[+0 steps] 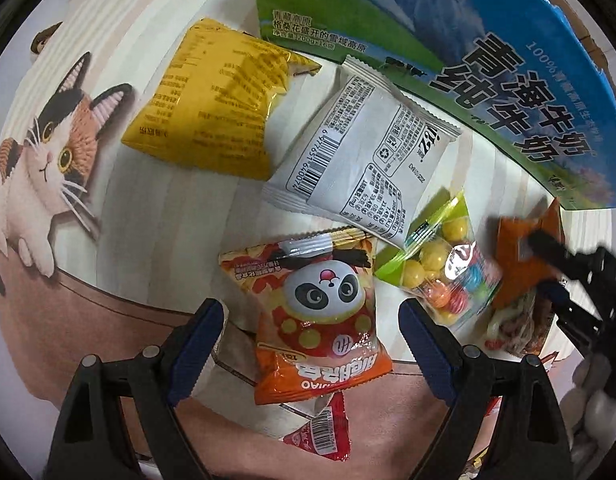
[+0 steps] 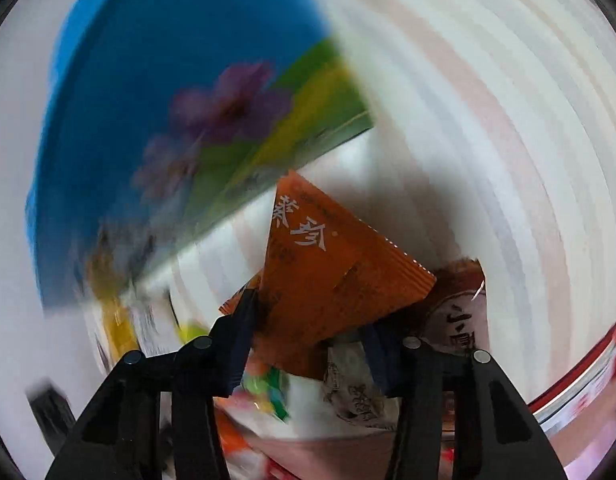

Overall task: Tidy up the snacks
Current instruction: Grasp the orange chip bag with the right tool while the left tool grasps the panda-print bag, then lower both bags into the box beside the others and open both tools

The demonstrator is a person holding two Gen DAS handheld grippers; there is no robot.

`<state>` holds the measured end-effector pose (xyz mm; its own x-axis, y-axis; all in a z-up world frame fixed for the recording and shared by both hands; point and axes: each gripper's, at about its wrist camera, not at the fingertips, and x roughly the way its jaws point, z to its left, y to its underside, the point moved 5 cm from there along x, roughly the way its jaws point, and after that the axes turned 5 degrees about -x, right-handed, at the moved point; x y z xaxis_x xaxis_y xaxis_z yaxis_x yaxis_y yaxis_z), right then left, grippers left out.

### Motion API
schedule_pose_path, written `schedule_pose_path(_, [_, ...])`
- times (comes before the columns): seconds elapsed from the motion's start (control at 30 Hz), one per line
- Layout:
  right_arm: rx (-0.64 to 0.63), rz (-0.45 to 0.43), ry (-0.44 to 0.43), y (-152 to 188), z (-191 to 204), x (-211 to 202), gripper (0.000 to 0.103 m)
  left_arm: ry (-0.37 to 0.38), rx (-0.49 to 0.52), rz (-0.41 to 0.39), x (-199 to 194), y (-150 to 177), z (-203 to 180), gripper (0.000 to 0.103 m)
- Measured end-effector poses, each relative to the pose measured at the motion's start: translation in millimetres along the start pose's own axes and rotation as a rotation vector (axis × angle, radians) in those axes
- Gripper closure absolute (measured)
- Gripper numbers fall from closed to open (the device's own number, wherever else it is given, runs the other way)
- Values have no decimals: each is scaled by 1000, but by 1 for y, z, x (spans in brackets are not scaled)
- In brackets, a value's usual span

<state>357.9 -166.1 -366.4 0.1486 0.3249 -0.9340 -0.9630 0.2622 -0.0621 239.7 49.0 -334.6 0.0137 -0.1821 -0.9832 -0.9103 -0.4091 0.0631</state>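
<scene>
Snacks fill the left wrist view: the left gripper stands wide open, gripping nothing, with the panda packet lying between its fingers. Ahead of it lie the white packet and the yellow packet, with the milk carton beyond them. Just right of its fingers sits the candy bag.

In the blurred right wrist view, the right gripper holds the orange packet between its fingers, lower edge pinched, the carton ahead to its left.
</scene>
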Motion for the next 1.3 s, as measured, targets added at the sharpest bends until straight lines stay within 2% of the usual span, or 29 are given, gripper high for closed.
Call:
schedule_pose_path(0.13, [-159, 37, 38, 14, 8, -2, 53, 23, -5, 26, 10, 0, 8, 13])
schedule_pose_path(0.3, [-391, 137, 104, 47, 33, -2, 54, 13, 33, 27, 26, -1, 0, 13])
schedule_pose_path(0.4, [-364, 114, 126, 49, 34, -1, 49, 14, 16, -8, 27, -4, -1, 14])
schedule_pose_path(0.43, [-323, 99, 135, 47, 33, 1, 41, 3, 23, -32, 25, -6, -4, 17])
schedule_pose_path(0.47, [-270, 89, 142, 45, 29, 3, 38, -4, 30, -45, 26, -5, -6, 25])
schedule_pose_path(0.5, [-229, 79, 127, 44, 29, 6, 38, -9, 39, -55, 25, -6, -7, 34])
schedule_pose_path(0.57, [-152, 65, 106, 44, 25, 13, 39, -26, 53, -61, 25, -10, -9, 44])
schedule_pose_path(0.6, [-119, 45, 122, 42, 21, 14, 42, -26, 60, -60, 26, -11, -9, 45])
schedule_pose_path(0.63, [-107, 21, 146, 41, 21, 14, 50, -28, 63, -58, 25, -13, -9, 45])
schedule_pose_path(0.7, [-138, 12, 172, 41, 25, 15, 52, -16, 59, -47, 22, -14, -7, 45])
schedule_pose_path(0.83, [-375, 88, 215, 51, 51, 16, 54, 51, 54, 6, 22, -16, 3, 44])
schedule_pose_path(0.9, [-469, 138, 227, 56, 59, 17, 54, 52, 71, 24, 29, -14, 6, 43])
schedule_pose_path(0.97, [-510, 167, 244, 59, 61, 20, 54, 39, 90, 39, 35, -12, 6, 43])
schedule_pose_path(1.07, [-498, 157, 277, 61, 59, 30, 48, 10, 117, 40, 43, -9, 3, 43])
schedule_pose_path(1.13, [-473, 140, 272, 63, 57, 32, 48, -1, 119, 22, 45, -11, 1, 43])
schedule_pose_path(1.23, [-416, 106, 268, 76, 54, 35, 48, -15, 121, -16, 41, -6, 1, 51])
schedule_pose_path(1.3, [-394, 84, 267, 84, 46, 33, 53, -29, 126, -38, 39, 1, -3, 54])
